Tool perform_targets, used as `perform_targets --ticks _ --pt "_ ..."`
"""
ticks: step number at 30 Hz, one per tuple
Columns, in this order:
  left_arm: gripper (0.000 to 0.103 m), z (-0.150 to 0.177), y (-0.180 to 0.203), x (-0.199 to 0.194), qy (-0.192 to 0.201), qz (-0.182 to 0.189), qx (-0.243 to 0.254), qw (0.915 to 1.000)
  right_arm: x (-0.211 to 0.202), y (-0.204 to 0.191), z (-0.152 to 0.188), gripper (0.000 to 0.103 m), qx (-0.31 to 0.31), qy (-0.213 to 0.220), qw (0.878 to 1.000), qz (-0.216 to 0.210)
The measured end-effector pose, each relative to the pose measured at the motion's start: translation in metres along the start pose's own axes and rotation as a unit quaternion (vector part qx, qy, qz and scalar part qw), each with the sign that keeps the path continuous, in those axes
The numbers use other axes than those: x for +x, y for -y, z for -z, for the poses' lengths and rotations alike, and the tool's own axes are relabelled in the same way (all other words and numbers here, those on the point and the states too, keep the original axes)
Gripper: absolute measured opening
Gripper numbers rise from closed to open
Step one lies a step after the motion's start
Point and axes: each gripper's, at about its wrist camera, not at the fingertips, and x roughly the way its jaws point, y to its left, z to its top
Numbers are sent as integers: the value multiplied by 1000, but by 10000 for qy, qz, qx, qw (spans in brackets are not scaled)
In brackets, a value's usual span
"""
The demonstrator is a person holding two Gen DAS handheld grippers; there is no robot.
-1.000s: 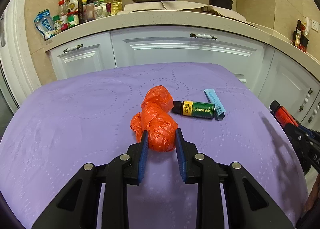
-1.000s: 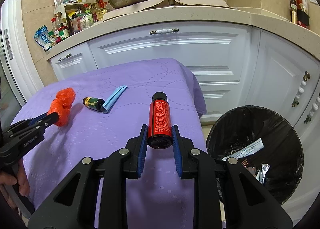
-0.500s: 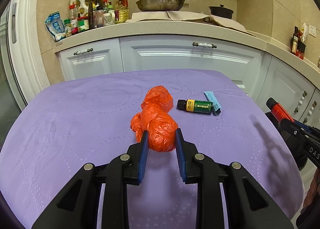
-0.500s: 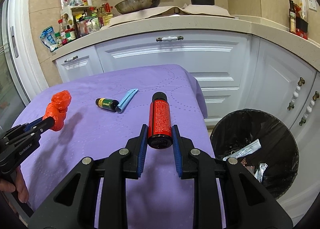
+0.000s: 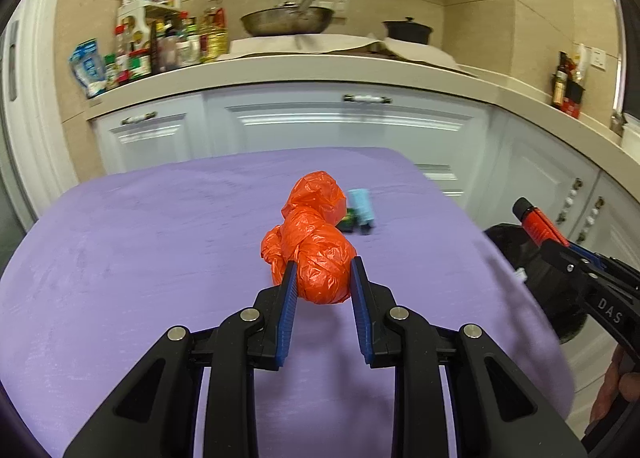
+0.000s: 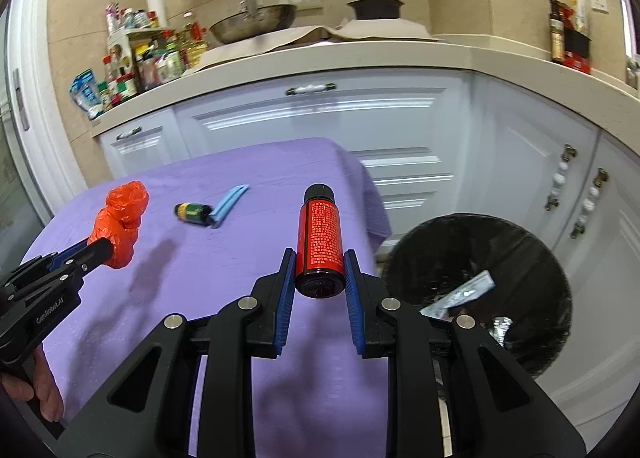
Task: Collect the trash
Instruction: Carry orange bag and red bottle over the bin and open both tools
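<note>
My left gripper (image 5: 323,270) is shut on a crumpled orange plastic bag (image 5: 316,242), held above the purple-covered table (image 5: 160,238). My right gripper (image 6: 319,260) is shut on a red bottle (image 6: 320,234) with a black cap, over the table's right edge. Each wrist view shows the other tool: the left gripper (image 6: 100,248) with the orange bag (image 6: 120,214), the right gripper (image 5: 552,242) with the red bottle (image 5: 536,218). A small green bottle (image 6: 192,212) and a light blue wrapper (image 6: 230,204) lie on the cloth. The bag half hides the green bottle (image 5: 347,223) in the left wrist view.
A black-lined trash bin (image 6: 532,258) stands on the floor right of the table, with wrappers inside. White cabinets (image 6: 320,118) run behind and to the right. The counter above carries a pan (image 6: 256,20), a black pot and a rack of bottles. A hand (image 6: 44,390) grips the left tool.
Both grippers have risen a little and drifted toward the bin side with their loads. The green bottle has slid behind the orange bag in the left wrist view. The bin looks larger.
</note>
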Motion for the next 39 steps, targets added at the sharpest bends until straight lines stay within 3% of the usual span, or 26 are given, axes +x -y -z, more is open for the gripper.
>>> perform_targets --ticks 19,29,39 --pt "27 -22 131 12 329 1097 808 9901 -23 110 -5 23 516 318 9933 980" --pt "27 -22 176 28 313 1326 1095 9846 -20 142 -3 23 689 318 9898 1203" --pt "27 -17 208 56 59 1312 1207 9840 -7 160 5 23 811 234 9879 1302"
